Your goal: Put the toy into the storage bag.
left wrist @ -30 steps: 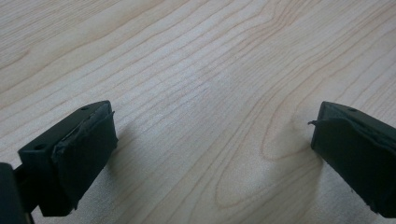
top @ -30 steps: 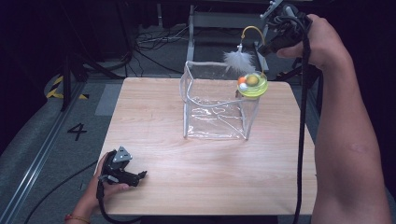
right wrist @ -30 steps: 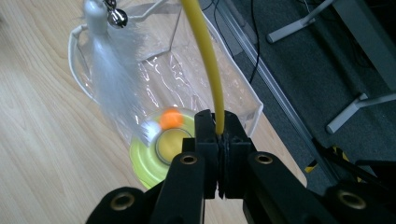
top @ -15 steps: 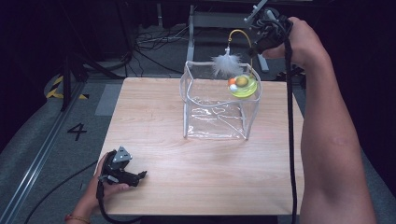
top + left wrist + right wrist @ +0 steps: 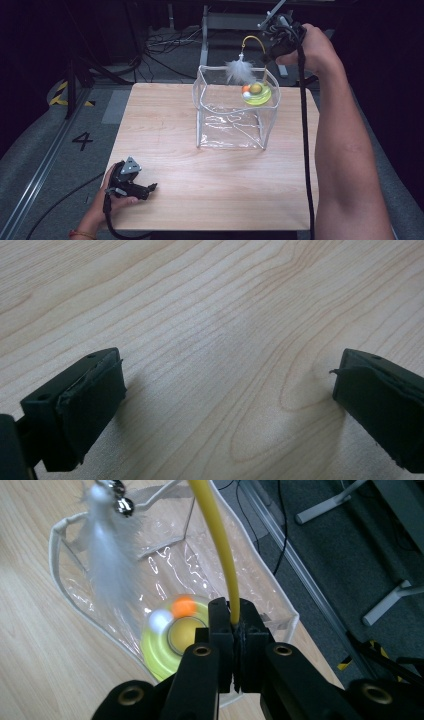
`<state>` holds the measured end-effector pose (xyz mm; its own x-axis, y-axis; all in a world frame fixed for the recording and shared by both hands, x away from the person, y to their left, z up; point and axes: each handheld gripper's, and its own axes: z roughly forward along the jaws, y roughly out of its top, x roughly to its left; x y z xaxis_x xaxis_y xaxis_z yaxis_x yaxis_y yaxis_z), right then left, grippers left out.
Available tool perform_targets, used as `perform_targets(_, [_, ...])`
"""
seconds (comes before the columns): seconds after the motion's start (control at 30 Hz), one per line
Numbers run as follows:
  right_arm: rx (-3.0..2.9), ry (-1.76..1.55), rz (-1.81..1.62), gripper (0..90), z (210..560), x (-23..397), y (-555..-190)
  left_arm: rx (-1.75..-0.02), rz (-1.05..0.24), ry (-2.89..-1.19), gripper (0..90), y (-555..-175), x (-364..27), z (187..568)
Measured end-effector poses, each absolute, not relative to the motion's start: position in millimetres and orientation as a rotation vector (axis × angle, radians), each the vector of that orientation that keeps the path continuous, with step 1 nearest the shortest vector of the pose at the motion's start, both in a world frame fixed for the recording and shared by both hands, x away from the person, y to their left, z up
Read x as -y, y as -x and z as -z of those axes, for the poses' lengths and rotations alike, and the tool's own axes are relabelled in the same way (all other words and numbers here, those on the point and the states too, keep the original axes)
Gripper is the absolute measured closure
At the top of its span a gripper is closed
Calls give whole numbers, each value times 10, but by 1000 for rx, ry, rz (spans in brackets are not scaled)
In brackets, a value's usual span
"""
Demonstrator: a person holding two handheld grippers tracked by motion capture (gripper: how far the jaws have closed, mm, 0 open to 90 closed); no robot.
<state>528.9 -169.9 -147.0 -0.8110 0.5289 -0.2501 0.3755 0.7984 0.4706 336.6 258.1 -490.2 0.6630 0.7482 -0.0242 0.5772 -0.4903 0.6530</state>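
A light wooden table stands on a grey floor, seen from above. Near its far edge sits a clear plastic box, open at the top, with white-trimmed edges.

The person's right arm reaches across the right side of the table to the far right corner of the box. The right gripper is held high there, above and just behind the box. In the right gripper view its two black jaws are pressed together on a thin yellow rod, so the right gripper is clamped on that rod. The rod rises from a round yellow-green toy and arches over toward the middle of the box. A white feather hangs from the rod's end, with small metal bells at its top. The toy hangs at the level of the box's rim, in its far right corner. An orange ball and a white ball sit on the toy's ring; they are blurred, so their exact seating is hard to tell.

The left gripper rests at the near left corner of the table, held in the person's left hand, well apart from the box. In the left gripper view its jaws stand wide apart with bare wood between them, holding nothing.
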Motion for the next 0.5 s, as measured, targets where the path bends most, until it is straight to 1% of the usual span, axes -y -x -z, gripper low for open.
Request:
perform_targets(0.17, [-2633, -683, -572, 880, 1599, 1701, -5305, -1017, -346, -2246, 7, -3367, -2584, 4898])
perform_targets(0.23, [-2650, -682, -559, 879, 1675, 1700, -5308, -1017, -346, -2247, 7, -3367, -2584, 4898])
perform_targets(0.27, [-2666, -682, -556, 880, 1766, 1707, -5308, -1017, -347, -2246, 7, -3367, -2584, 4899])
perform_targets(0.5, [-2708, -673, -515, 879, 2018, 1728, -5282, -1016, -344, -2245, 7, -3366, -2584, 4898])
